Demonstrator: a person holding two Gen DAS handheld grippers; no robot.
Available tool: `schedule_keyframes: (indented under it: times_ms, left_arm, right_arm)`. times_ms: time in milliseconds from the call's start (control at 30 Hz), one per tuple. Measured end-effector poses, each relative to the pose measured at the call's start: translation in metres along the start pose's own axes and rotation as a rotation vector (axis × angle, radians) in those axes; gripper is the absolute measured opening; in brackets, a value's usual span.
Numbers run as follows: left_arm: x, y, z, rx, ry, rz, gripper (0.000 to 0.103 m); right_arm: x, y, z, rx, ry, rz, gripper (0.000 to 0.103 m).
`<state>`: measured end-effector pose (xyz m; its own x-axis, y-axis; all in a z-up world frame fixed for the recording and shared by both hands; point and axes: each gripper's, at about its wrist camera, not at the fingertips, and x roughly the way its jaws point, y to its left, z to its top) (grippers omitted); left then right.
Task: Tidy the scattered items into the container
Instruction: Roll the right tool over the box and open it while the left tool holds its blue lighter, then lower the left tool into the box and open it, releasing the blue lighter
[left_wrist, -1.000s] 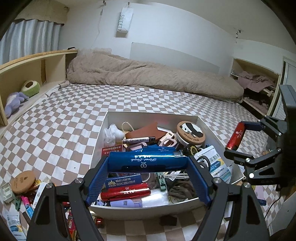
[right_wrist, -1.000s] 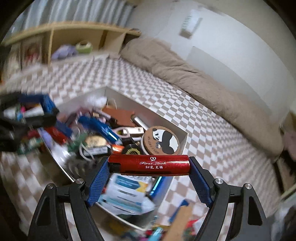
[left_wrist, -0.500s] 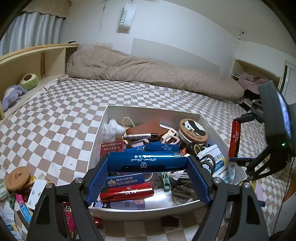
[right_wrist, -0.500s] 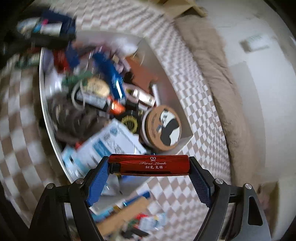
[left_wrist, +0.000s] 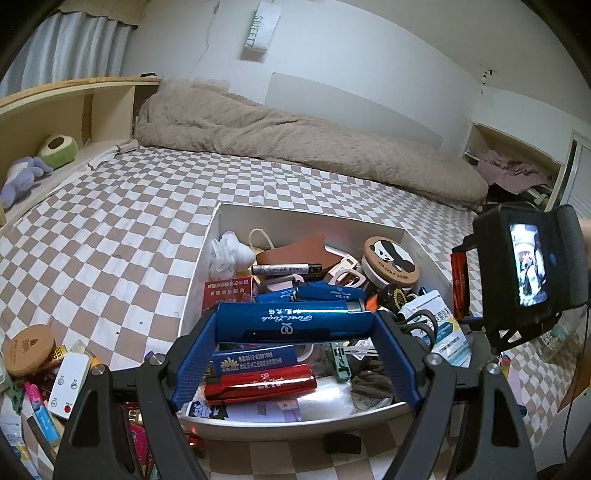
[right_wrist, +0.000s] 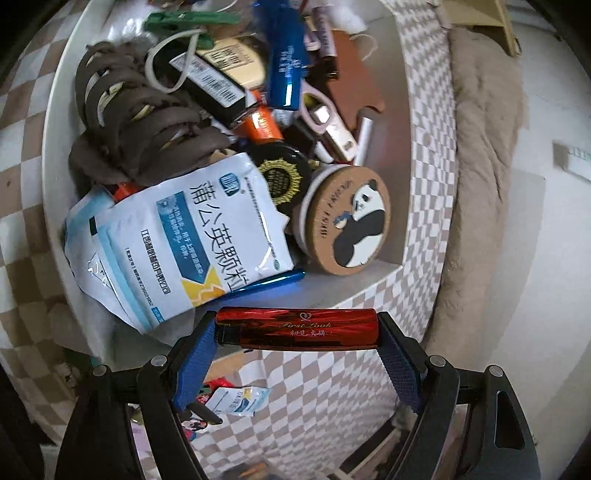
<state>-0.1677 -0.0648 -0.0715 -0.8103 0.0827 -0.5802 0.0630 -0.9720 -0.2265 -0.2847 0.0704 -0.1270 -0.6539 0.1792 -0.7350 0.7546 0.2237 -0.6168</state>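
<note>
A white box (left_wrist: 306, 218) on the checkered bed holds several small items. My left gripper (left_wrist: 293, 325) is shut on a blue metallic tube (left_wrist: 295, 320), held crosswise above the box's near end. My right gripper (right_wrist: 297, 330) is shut on a red metallic tube (right_wrist: 299, 328), held above the box's rim (right_wrist: 51, 96), looking down into it. The right gripper also shows in the left wrist view (left_wrist: 460, 284) at the box's right side, with the red tube (left_wrist: 459, 280) upright in it.
Inside the box lie a panda-lid tin (right_wrist: 349, 221), a white and blue sachet (right_wrist: 192, 236), a brown claw clip (right_wrist: 136, 129), and another red tube (left_wrist: 258, 384). Loose items lie left of the box: a round wooden lid (left_wrist: 27, 349) and a white remote (left_wrist: 70, 384).
My right gripper has swung over the box and tilted down into it, still holding the red tube. My left gripper has stayed roughly in place with the blue tube.
</note>
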Motion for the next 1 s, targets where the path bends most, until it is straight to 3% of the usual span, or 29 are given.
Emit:
schedule_keyframes:
  times_ms: [167,200,233,500,1000]
  left_arm:
    - [0.002,0.003,0.000,-0.008,0.007,-0.004,0.083]
    - [0.002,0.002,0.000,-0.007,0.008,-0.004,0.083]
    - [0.002,0.002,0.000,-0.006,0.008,-0.005,0.083]
    - [0.000,0.000,-0.001,0.003,0.009,-0.009,0.083]
    - [0.002,-0.012,0.000,0.019,0.026,-0.054,0.083]
  right_arm:
    - [0.002,0.001,-0.001,-0.019,0.017,-0.010,0.086]
    - [0.001,-0.001,-0.002,-0.011,0.015,-0.015,0.098]
    - [0.000,-0.002,-0.002,-0.001,0.010,-0.019,0.102]
    - [-0.021,-0.017,-0.010,0.094,-0.053,-0.015,0.103]
    - [-0.074,-0.007,-0.037,0.556,-0.430,0.118,0.103]
